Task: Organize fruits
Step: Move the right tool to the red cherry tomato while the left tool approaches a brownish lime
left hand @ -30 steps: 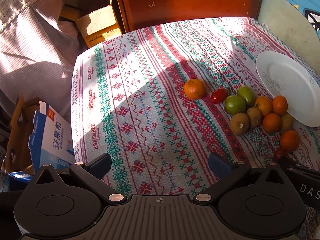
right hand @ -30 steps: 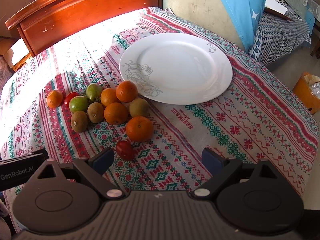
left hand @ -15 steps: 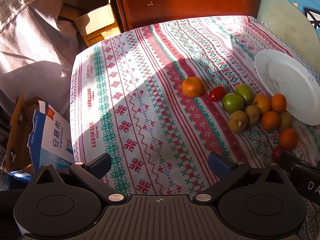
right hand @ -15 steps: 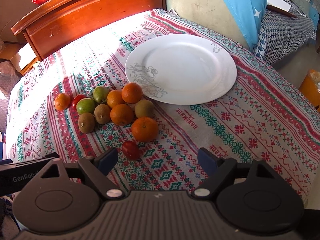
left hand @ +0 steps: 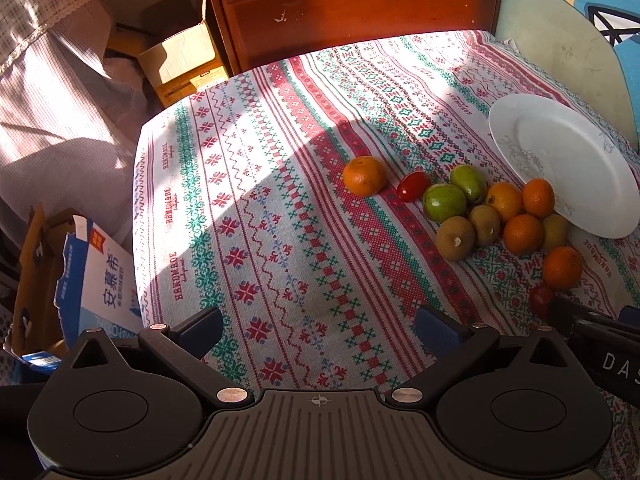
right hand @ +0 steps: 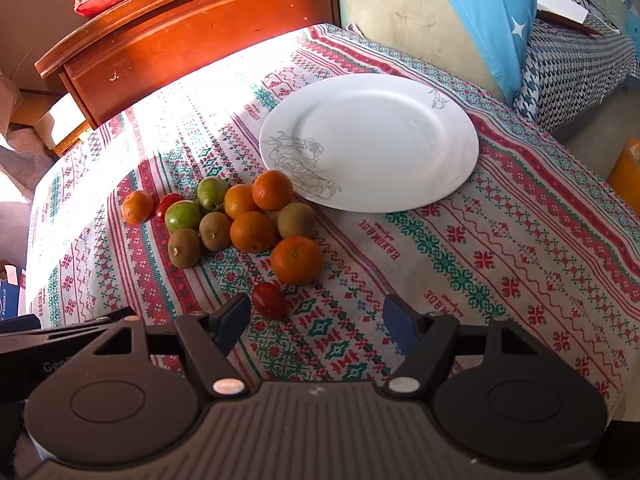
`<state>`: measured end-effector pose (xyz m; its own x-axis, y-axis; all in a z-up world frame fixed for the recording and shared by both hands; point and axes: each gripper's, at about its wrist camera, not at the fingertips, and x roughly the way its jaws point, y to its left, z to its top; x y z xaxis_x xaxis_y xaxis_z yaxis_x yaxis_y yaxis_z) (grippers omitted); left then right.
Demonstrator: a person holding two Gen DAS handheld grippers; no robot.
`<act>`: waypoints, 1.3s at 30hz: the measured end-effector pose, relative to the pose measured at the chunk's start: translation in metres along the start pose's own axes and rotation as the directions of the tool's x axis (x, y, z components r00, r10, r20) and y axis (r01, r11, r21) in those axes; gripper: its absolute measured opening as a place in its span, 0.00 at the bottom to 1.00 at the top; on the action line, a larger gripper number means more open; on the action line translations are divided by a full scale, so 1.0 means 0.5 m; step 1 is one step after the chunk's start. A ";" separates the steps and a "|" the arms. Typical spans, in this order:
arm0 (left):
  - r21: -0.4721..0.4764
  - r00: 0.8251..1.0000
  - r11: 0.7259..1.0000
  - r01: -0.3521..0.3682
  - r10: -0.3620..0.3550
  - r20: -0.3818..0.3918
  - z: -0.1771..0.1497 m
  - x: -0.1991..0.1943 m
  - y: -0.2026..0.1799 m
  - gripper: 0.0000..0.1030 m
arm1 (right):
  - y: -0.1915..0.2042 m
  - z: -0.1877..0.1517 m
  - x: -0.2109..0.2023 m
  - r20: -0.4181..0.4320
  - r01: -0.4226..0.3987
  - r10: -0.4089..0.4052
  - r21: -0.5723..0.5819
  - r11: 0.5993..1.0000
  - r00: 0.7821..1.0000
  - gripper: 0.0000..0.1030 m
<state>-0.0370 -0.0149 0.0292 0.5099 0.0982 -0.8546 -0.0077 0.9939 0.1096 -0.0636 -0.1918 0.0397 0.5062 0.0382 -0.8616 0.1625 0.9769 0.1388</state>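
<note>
Several small fruits lie in a cluster on the patterned tablecloth: oranges, kiwis, green fruits and red tomatoes. A white plate point(right hand: 370, 142) sits empty just behind them. Nearest me is a red tomato point(right hand: 269, 300), with an orange point(right hand: 297, 260) behind it. My right gripper point(right hand: 316, 320) hovers over the cloth, its jaws closing; the tomato sits just inside the left finger, untouched. My left gripper point(left hand: 318, 326) stands open over bare cloth, left of the fruits. One orange point(left hand: 364, 175) lies apart at the cluster's left, beside another tomato point(left hand: 413, 186).
A dark wooden cabinet point(left hand: 352, 12) stands behind the table. Cardboard boxes point(left hand: 180, 64) and a blue-and-white carton point(left hand: 96, 280) sit off the table's left edge. A blue cushion point(right hand: 492, 12) and checked fabric lie to the right. The right gripper's body point(left hand: 596, 344) shows in the left wrist view.
The right gripper's fingers have come closer together and the view has tilted, so the near tomato now sits by the left finger. The left gripper barely moved.
</note>
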 end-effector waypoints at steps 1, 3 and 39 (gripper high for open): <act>0.001 1.000 1.000 0.001 -0.001 0.001 0.000 -0.001 0.000 0.99 | -0.003 -0.001 -0.002 0.005 -0.007 0.007 0.002 1.000 1.000 0.68; 0.000 1.000 1.000 0.008 -0.008 0.002 -0.002 -0.003 -0.001 0.99 | -0.010 -0.003 -0.007 0.012 -0.021 0.021 0.009 1.000 1.000 0.64; -0.034 0.987 0.990 0.138 -0.135 0.089 -0.001 -0.004 0.031 0.72 | -0.024 -0.046 0.014 0.104 -0.251 0.249 0.006 0.968 0.963 0.27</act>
<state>-0.0388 0.0001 0.0323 0.5811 -0.0414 -0.8127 0.0336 0.9991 -0.0269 -0.0814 -0.1982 0.0208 0.6159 0.2581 -0.7443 0.0356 0.9347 0.3536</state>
